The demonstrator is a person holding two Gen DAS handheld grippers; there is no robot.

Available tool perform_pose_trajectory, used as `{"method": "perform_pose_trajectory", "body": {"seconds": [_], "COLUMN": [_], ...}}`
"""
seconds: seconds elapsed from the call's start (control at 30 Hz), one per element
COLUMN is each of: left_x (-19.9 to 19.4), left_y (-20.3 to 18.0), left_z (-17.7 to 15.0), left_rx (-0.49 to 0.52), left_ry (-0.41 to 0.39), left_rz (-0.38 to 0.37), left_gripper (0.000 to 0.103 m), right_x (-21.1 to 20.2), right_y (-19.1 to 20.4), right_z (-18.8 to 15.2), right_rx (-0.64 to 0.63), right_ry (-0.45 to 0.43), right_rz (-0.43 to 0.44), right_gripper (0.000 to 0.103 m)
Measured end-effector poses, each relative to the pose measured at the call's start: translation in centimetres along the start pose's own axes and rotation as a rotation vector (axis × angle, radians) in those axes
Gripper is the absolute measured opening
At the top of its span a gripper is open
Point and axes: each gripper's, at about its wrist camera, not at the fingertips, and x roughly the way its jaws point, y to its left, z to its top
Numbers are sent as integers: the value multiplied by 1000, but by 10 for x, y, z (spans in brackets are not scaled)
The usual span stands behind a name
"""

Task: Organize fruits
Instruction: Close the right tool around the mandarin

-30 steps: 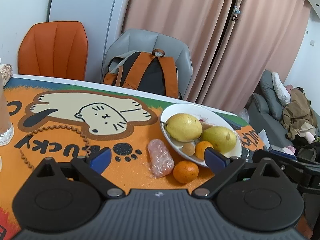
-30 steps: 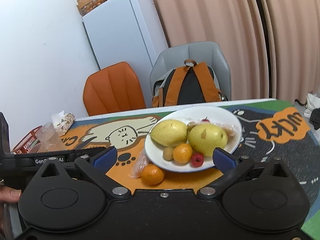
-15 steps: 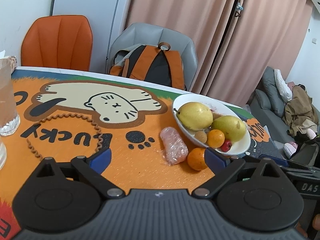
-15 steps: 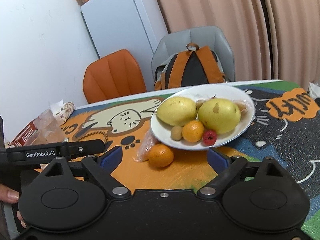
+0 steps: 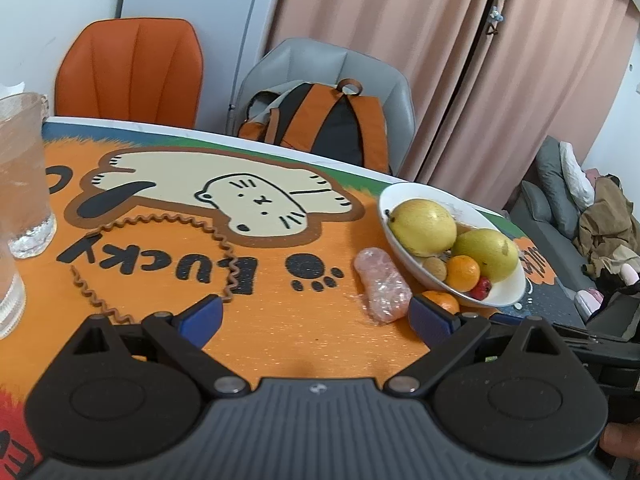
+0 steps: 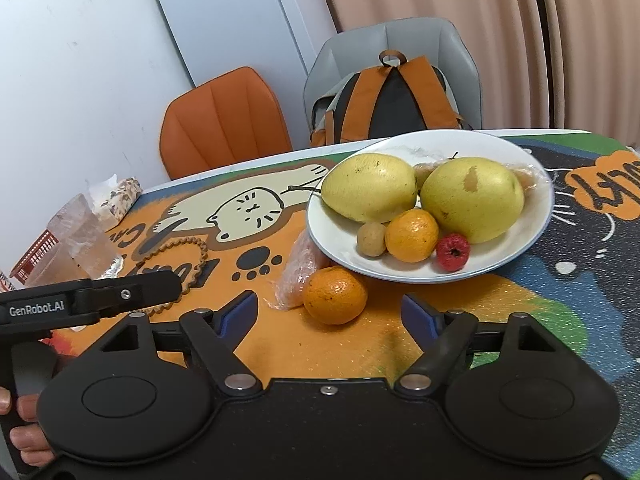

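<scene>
A white plate [image 6: 520, 252] [image 5: 508, 300] holds two yellow pears [image 6: 370, 188], an orange [image 6: 412, 234], a small brown fruit [image 6: 371, 239] and a small red fruit [image 6: 452, 252]. A loose orange [image 6: 335, 295] [image 5: 440, 302] lies on the mat in front of the plate, beside a pink wrapped fruit [image 5: 382, 284] [image 6: 300, 272]. My right gripper [image 6: 330, 318] hovers just short of the loose orange; its jaws are closing with nothing pressed between them. My left gripper [image 5: 316, 318] stands open over the mat, the wrapped fruit just beyond its right finger.
An orange cat-print mat [image 5: 280, 332] covers the table. Glasses [image 5: 24, 176] stand at the left, with a coiled brown cord [image 5: 168, 224] near them. An orange chair [image 5: 132, 68] and a grey chair with a backpack [image 5: 320, 120] stand behind the table.
Both grippers have moved forward and down towards the loose orange and the wrapped fruit. The right gripper's fingers have drawn closer together.
</scene>
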Motion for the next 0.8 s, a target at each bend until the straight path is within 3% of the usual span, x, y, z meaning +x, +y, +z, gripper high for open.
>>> {"method": "perform_pose_trajectory", "body": {"seconds": [0.3,0.53,0.8], "left_x": [4,10,21], "left_y": [16,16,2], "left_z": [0,0,0], "left_rx": [-22,-23,-3], "left_ry": [10,16,22], "left_rz": [18,12,11], "left_gripper": [98,98,98], "right_x": [23,31,18], "right_y": [6,-4,-4], "right_z": [3,0,0], "right_rx": [-14,13,28], "right_ry": [20,24,-5], "right_rz": [-8,2,53], "right_gripper": [71,41,39]}}
